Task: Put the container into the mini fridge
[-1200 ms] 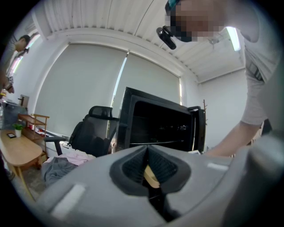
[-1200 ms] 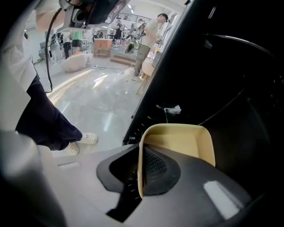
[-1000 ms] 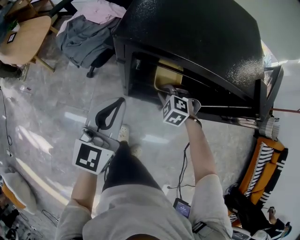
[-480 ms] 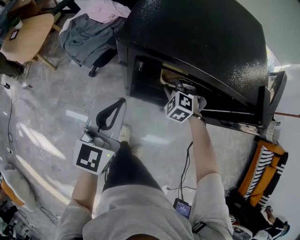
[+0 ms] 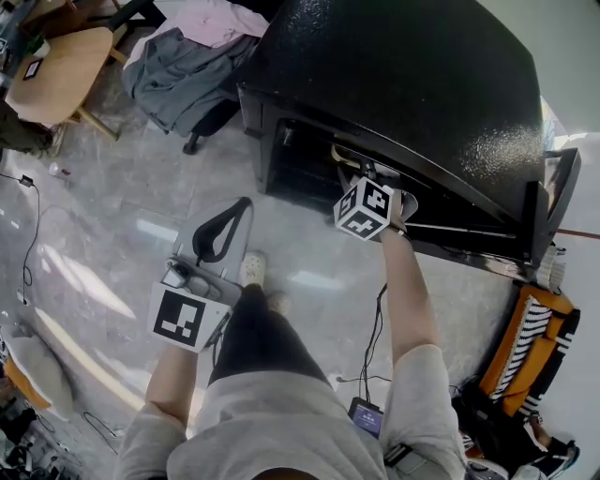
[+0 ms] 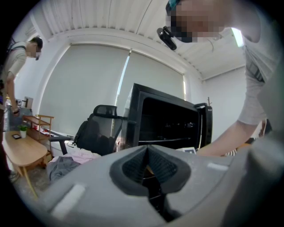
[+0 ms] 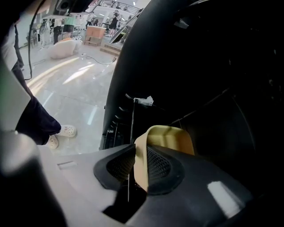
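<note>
You are working with two grippers, one container and one mini fridge. Your right gripper (image 7: 141, 166) is clamping the single container (image 7: 171, 137) by its wall. One pad is pressing on the outer face and the other is sitting inside the rim. Your left gripper (image 6: 147, 150) is hanging low by your left leg, well apart from the fridge, with its jaws pressed together on nothing.

The mini fridge (image 5: 403, 84) is standing with its one door (image 5: 536, 211) swung open to your right. Your right arm is reaching into the open front, so the container is sitting inside the dark cavity. From your head view only a thin pale strip of it is showing at the opening. I cannot tell whether it is resting on a shelf.

The container is looking pale cream-yellow and plain. It has a thin wall and rounded corners, and its open side is tilting away from the jaws.

Around you, one office chair (image 6: 95, 128) is carrying one grey garment (image 5: 178, 61) and one pink garment (image 5: 211, 19). One wooden table (image 5: 56, 70) is standing beyond it. Your two pale shoes (image 7: 66, 131) are showing on the glossy floor (image 5: 103, 234).
</note>
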The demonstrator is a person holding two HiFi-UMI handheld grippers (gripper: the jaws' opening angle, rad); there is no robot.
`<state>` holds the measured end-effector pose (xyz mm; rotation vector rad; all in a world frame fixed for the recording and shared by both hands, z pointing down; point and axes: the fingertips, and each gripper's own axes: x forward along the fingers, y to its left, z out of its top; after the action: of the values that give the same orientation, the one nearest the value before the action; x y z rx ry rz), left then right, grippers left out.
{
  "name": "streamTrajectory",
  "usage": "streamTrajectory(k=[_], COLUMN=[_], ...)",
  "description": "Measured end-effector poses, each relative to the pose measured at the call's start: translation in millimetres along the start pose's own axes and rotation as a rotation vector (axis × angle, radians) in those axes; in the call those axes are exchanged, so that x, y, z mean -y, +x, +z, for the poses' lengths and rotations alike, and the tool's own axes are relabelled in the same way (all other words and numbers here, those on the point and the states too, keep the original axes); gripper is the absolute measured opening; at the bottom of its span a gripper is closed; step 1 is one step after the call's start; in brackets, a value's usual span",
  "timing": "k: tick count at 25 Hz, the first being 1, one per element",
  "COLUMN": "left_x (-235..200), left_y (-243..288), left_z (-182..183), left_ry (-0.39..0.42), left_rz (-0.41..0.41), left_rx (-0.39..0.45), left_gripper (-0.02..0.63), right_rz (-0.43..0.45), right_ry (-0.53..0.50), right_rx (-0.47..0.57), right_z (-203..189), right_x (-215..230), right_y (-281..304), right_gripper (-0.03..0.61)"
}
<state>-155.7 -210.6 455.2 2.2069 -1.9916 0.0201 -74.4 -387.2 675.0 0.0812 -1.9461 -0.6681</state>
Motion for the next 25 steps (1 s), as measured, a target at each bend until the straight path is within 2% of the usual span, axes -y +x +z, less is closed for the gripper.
streamTrajectory(k=[4, 8, 11, 14, 17, 20, 23, 25], left_x=[-4.2, -5.9, -10.0, -9.7, -6.3, -4.3, -2.5, 0.8], left_y=[-3.9, -5.2, -9.4, -11.0, -9.9, -10.2, -11.6, -11.0], left_z=[-2.9, 5.9, -0.8, 0.5, 9.4, 11.0, 4.2, 4.8], left_ry=[0.001, 0.004, 0.005, 0.01, 0.004, 0.005, 0.011, 0.013], left_rz=[0.007, -0.002, 0.019, 0.013, -0.004, -0.008, -0.002, -0.008], left_rx=[-0.009, 0.046, 0.014, 0.023, 0.065, 0.068, 0.025, 0.026], left_gripper=[0.002, 0.002, 0.002, 0.002, 0.002, 0.002, 0.002, 0.002], right_rz=[-0.007, -0.024, -0.038, -0.047, -0.063, -0.115, -0.176, -0.197], right_ry=[-0.001, 0.009, 0.015, 0.039, 0.11, 0.232, 0.35, 0.417], right_rx=[-0.01, -0.024, -0.026, -0.01, 0.039, 0.116, 0.195, 0.24], right_z=[-0.5, -2.6, -2.3, 0.1, 5.7, 13.0, 18.3, 19.6], right_x=[1.9, 5.1, 6.9, 6.9, 7.3, 13.0, 18.9, 21.1], right_y=[4.5, 8.2, 8.9, 7.2, 0.6, -12.5, -28.6, -38.1], right_gripper=[0.063, 0.063, 0.064, 0.099, 0.107, 0.099, 0.054, -0.008])
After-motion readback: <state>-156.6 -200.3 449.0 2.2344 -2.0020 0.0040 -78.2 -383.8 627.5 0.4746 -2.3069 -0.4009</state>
